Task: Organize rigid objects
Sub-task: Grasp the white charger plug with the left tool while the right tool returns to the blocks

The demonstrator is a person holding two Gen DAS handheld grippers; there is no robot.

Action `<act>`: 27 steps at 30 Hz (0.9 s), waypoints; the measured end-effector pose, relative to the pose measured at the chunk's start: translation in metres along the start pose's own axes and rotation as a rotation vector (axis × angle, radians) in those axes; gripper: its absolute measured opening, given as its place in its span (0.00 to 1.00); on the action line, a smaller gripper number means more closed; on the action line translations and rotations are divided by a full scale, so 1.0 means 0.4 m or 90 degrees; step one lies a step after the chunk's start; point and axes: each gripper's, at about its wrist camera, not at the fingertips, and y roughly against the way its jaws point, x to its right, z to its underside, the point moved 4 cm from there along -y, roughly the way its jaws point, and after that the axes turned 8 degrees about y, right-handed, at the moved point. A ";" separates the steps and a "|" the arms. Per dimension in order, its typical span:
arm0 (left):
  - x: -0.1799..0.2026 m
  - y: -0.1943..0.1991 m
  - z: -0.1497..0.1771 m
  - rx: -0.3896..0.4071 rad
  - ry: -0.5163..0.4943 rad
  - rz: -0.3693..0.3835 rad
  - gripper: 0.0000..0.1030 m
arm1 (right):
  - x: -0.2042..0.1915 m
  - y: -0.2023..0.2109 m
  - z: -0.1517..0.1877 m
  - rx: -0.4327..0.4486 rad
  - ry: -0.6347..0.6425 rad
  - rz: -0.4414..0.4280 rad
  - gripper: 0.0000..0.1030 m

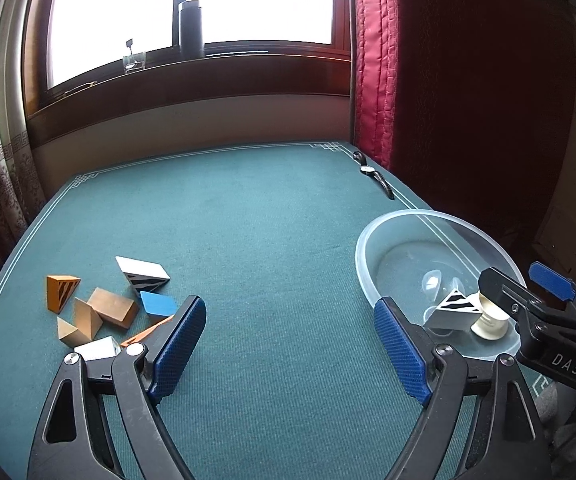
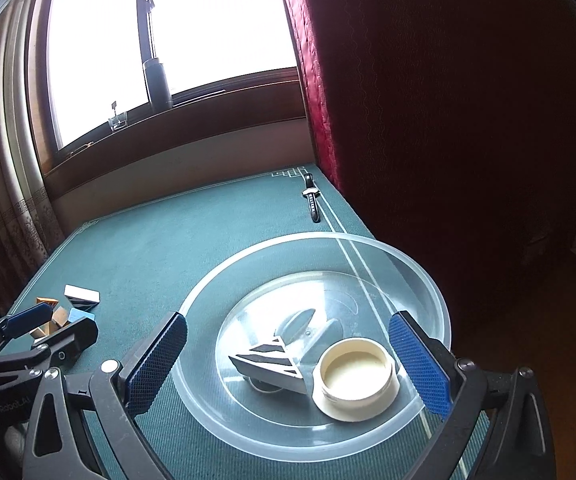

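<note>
While both grippers hang over the green felt table (image 1: 271, 240), neither holds anything. Left gripper (image 1: 288, 344): jaws spread wide, bare felt between them. Right gripper (image 2: 288, 364): jaws spread wide above the clear round plastic bowl (image 2: 428, 280), straddling its near half, pads apart from the contents. Inside the bowl, a white wedge block with black stripes (image 2: 271, 360) lies touching a cream round plastic lid (image 2: 356, 376). Left of the bowl, across an open stretch of felt, a cluster of wooden, blue, orange and white wedge blocks (image 1: 111, 304) sits near the table's left edge. Beyond the bowl, a black-strapped wristwatch (image 1: 372, 172) lies by the far right corner border.
</note>
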 end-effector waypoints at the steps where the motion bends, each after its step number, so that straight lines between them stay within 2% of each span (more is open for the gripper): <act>1: -0.014 0.004 -0.003 0.003 0.007 -0.004 0.84 | -0.006 0.003 0.004 0.000 0.004 -0.002 1.00; 18: -0.282 0.032 -0.072 0.014 0.135 -0.124 0.84 | -0.095 0.020 0.015 -0.003 0.076 -0.036 1.00; 27: -0.377 0.043 -0.079 -0.001 0.183 -0.144 0.84 | -0.153 0.032 0.027 -0.006 0.108 -0.072 1.00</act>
